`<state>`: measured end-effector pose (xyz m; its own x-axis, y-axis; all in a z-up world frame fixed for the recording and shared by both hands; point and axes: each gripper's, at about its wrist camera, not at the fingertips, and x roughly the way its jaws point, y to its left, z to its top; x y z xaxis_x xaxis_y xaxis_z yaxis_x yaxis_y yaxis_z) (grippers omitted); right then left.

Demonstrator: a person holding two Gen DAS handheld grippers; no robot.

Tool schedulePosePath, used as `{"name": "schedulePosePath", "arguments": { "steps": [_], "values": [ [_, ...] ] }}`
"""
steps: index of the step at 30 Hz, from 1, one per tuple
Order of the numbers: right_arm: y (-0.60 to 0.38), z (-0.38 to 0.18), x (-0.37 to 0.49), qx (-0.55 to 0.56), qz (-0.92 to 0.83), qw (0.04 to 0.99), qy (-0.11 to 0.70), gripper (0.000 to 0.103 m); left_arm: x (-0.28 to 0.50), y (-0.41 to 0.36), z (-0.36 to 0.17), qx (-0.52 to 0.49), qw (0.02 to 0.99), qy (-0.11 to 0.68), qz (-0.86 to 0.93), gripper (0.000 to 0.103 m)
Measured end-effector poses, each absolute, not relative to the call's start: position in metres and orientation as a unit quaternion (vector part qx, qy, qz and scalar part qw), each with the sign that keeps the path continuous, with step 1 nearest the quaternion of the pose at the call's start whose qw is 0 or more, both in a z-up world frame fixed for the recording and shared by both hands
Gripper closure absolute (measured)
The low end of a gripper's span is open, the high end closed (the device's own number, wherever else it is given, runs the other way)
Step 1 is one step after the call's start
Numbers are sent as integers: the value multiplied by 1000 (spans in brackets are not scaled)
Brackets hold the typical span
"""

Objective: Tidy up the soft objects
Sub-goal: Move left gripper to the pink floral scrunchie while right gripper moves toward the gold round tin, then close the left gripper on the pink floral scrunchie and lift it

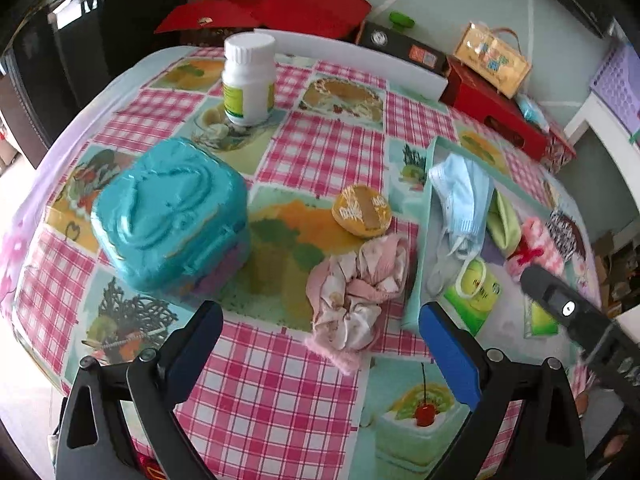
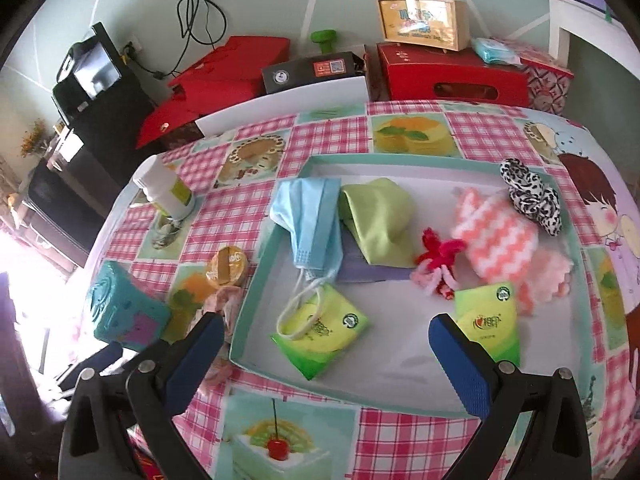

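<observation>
Lying crumpled on the checked worktop [image 1: 280,380], the pink scrunchie [image 1: 354,292] sits just outside the teal tray [image 2: 276,224], in front of my left gripper [image 1: 320,344], whose jaws gape wide with nothing between them. My right gripper [image 2: 326,360] hangs equally wide and empty over the tray, where the blue face mask [image 2: 312,216], green cloth [image 2: 376,220], two tissue packs and striped pink cloth [image 2: 496,236] lie

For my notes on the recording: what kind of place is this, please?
Probably a room in a home: a table with a cake-print tablecloth, red gift boxes stacked against the wall, and a dark cabinet with cables beside it.
</observation>
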<state>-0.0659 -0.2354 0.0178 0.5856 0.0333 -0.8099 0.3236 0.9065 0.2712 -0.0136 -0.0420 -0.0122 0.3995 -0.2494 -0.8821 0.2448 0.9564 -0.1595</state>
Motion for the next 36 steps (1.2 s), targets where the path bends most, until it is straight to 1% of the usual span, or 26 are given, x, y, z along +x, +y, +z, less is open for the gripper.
{"name": "schedulePosePath", "arguments": {
  "steps": [2,3,4,5,6,10,13,16,20,22,26,28,30,32,36],
  "values": [
    [-232,19,-62,199,-73,871,444,0,-13,-48,-19,7,831,535,-149,8],
    [-229,19,-58,195,-65,872,444,0,-11,-51,-24,8,827,541,-152,14],
    [-227,18,-56,191,-60,873,444,0,-10,-53,-27,9,823,546,-154,22],
    [-224,17,-53,187,-56,873,447,0,-8,-54,-31,8,819,552,-156,25],
    [-222,16,-51,185,-53,873,449,0,-5,-56,-34,7,815,558,-157,27],
    [-214,12,-46,174,-44,871,457,0,4,-60,-44,6,809,568,-151,29],
    [-214,8,-45,174,-44,868,463,0,10,-65,-52,12,804,577,-147,42],
    [-216,6,-45,177,-48,866,465,0,13,-70,-58,23,802,580,-142,48],
    [-219,6,-45,184,-51,865,465,0,10,-76,-59,50,807,573,-135,54],
    [-220,5,-46,186,-52,864,464,0,10,-77,-59,48,808,572,-137,61],
    [-221,6,-47,188,-53,864,464,0,12,-73,-59,36,808,570,-141,70],
    [-221,5,-48,189,-54,864,464,0,14,-71,-59,26,807,572,-148,81],
    [-222,5,-47,189,-55,863,465,0,13,-68,-57,14,804,574,-155,86],
    [-222,5,-47,190,-56,863,465,0,15,-67,-57,2,802,575,-163,88],
    [-225,4,-46,191,-61,863,464,0,15,-66,-47,-3,809,565,-164,89]
  ]
}}
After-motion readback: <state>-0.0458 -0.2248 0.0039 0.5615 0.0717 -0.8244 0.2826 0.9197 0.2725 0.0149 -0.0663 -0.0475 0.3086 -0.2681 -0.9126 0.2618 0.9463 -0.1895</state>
